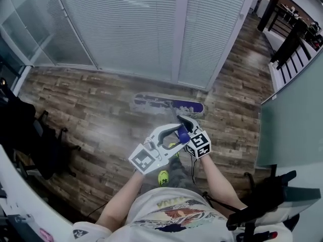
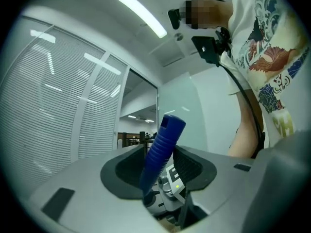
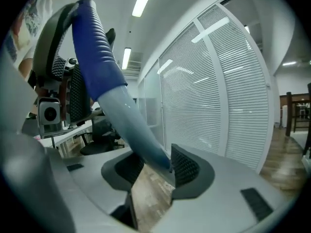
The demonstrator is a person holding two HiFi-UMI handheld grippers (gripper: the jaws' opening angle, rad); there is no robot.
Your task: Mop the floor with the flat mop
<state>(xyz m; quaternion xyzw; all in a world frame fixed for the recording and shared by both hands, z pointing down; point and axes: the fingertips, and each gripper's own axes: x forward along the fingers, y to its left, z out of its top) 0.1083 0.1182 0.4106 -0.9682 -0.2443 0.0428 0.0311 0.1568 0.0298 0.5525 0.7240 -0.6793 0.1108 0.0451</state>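
The floor (image 1: 91,110) is wood-grain plank, matt with a faint sheen. The flat mop (image 1: 169,105) carries a fuzzy cloth pad. Its grip (image 2: 164,147) is ribbed blue plastic; the shaft (image 3: 133,125) is smooth, pale and satin. The left gripper (image 2: 158,166) and right gripper (image 3: 155,166) have matt grey plastic shells; the jaws carry black, finely textured pads (image 2: 188,165). The blinds (image 1: 131,29) are slatted, matt white.

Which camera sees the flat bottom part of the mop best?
The head view. The mop head lies flat on the wood floor there. The left gripper view shows only the blue handle; the right gripper view shows handle and pole, no mop head.
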